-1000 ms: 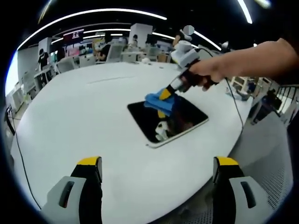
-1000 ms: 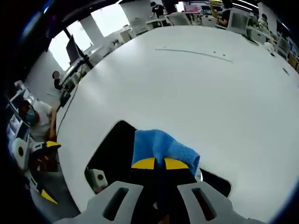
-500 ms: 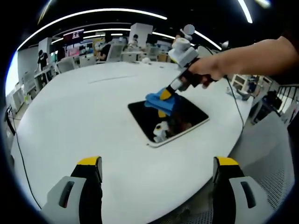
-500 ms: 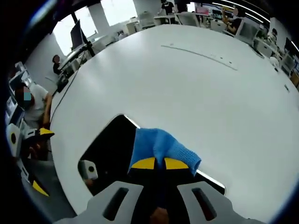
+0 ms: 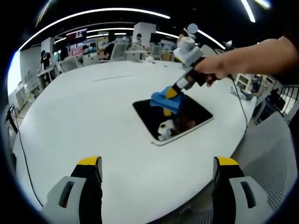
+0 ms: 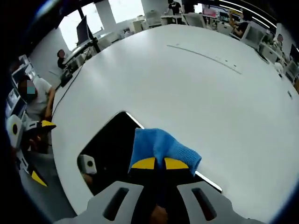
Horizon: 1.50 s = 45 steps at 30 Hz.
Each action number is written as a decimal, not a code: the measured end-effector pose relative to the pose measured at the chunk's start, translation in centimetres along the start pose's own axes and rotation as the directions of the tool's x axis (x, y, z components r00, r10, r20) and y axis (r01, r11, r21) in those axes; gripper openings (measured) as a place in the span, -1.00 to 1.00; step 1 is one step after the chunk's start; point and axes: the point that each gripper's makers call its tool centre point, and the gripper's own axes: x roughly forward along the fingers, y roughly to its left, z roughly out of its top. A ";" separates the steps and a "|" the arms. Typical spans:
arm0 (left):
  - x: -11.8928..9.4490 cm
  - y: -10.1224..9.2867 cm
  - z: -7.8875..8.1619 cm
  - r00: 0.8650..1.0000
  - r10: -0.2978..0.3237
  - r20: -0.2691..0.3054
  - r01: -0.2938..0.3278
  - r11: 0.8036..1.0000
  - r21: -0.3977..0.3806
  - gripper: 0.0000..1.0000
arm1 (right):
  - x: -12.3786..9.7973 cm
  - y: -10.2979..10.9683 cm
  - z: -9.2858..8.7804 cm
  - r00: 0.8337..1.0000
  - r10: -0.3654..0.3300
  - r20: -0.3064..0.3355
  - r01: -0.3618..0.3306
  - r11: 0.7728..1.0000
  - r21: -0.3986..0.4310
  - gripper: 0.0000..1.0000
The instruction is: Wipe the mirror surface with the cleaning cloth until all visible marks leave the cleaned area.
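Fingers of the right gripper [image 6: 156,163] are clenched on a blue cleaning cloth [image 6: 159,147], whose bunched fabric spreads just ahead of the yellow tips and presses down on the mirror [image 6: 110,144]. That mirror lies flat on the white worktop [image 6: 187,93], a dark rectangle with a pale edge, and most of its glass stretches to the left of the clenched fingers. In the left gripper view, the right gripper [image 5: 174,94] comes in from the right, held by a person's hand [image 5: 210,72], with the cloth [image 5: 164,99] resting on the far part of the mirror [image 5: 175,121]. The left gripper [image 5: 156,170] hangs well short of the mirror, its fingers released and wide apart with nothing between them, over bare worktop [image 5: 84,121].
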 end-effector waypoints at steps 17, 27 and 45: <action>0.2 0.0 -0.3 1.000 0.003 -0.017 -0.003 1.000 0.005 0.99 | -1.0 -2.1 -1.4 1.000 -0.021 -0.005 0.021 1.000 0.003 -1.00; 0.2 0.3 -0.4 1.000 0.010 -0.021 -0.010 1.000 0.000 0.99 | -1.4 -2.8 -1.9 1.000 -0.026 -0.008 0.026 1.000 0.001 -1.00; 0.3 0.3 -0.6 1.000 0.008 -0.027 -0.008 1.000 0.001 0.99 | -2.1 -3.5 -2.5 0.999 -0.043 0.002 0.043 0.999 0.017 -1.00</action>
